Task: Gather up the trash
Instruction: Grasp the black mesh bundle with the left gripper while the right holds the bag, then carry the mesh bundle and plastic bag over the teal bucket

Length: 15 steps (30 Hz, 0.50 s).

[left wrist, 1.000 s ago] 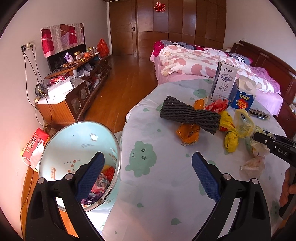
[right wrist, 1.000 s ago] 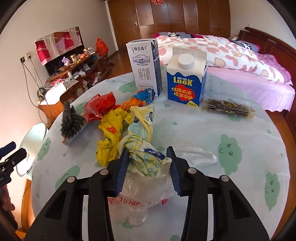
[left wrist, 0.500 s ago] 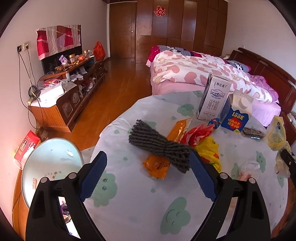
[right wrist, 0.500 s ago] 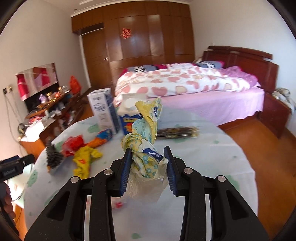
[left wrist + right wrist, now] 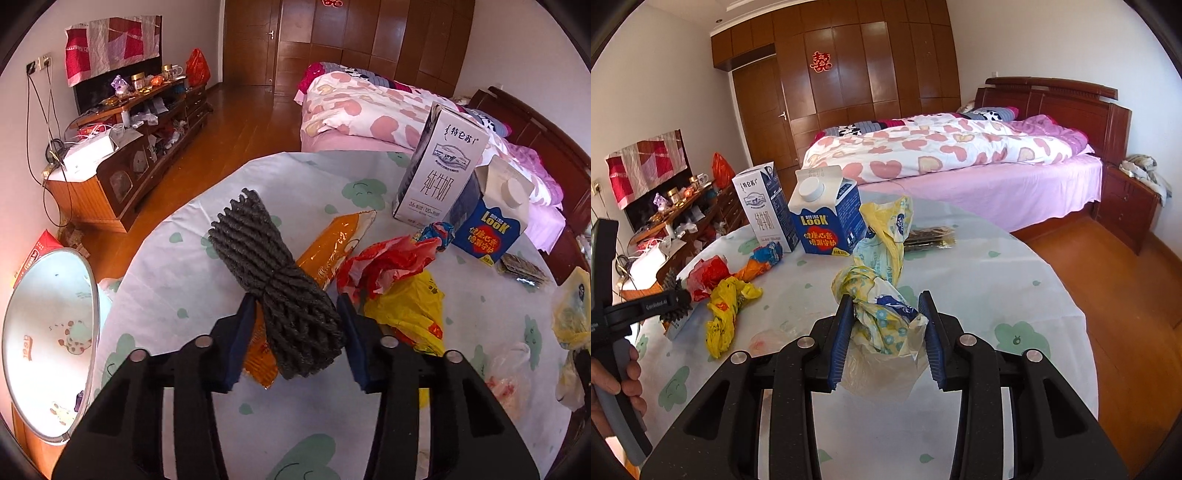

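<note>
**Gripping trash with both tools over the worktop**

Closing in just then, the left tool [image 5: 295,325] had its blue pads against either side of a dark grey bundle of cord [image 5: 275,280], which lay across an orange wrapper [image 5: 332,247] on the worktop [image 5: 177,266]. Whether the bundle was lifted clear could not be told. Just beside it on the right lay a red plastic bag [image 5: 384,262] and a yellow plastic bag [image 5: 410,314]. A white milk carton [image 5: 439,173] and a blue LOOK carton [image 5: 487,221] stood upright farther back, touching each other. A pale round bin [image 5: 48,339] stood off the worktop's left edge.

The right tool [image 5: 886,332] was narrowly set and clamped on a knotted wad of yellow and clear plastic bags [image 5: 882,280], held up above the worktop. A hand [image 5: 613,384] held the left tool's grey handle at the left edge of the right wrist view.
</note>
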Each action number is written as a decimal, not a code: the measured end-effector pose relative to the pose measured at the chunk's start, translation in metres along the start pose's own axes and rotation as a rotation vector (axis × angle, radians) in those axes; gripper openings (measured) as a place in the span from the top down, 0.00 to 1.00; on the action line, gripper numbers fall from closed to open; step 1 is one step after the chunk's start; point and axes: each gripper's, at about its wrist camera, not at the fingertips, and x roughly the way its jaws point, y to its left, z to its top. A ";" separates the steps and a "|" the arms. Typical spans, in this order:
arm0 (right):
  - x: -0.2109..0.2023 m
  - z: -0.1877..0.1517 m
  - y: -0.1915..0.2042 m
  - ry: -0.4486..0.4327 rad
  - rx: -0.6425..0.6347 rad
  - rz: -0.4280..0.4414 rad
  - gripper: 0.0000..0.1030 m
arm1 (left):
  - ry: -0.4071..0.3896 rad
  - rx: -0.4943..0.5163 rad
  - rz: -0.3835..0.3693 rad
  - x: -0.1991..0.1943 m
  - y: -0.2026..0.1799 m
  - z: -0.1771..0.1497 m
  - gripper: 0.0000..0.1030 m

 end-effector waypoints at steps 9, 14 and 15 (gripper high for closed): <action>-0.015 -0.004 0.010 -0.032 0.007 0.001 0.64 | -0.093 0.057 -0.043 -0.046 0.019 -0.017 0.72; -0.029 -0.008 0.022 -0.040 0.007 0.016 0.64 | -0.112 0.067 -0.095 -0.075 0.037 -0.030 0.72; -0.031 -0.009 0.025 -0.041 0.003 0.020 0.64 | -0.112 0.068 -0.106 -0.080 0.042 -0.033 0.72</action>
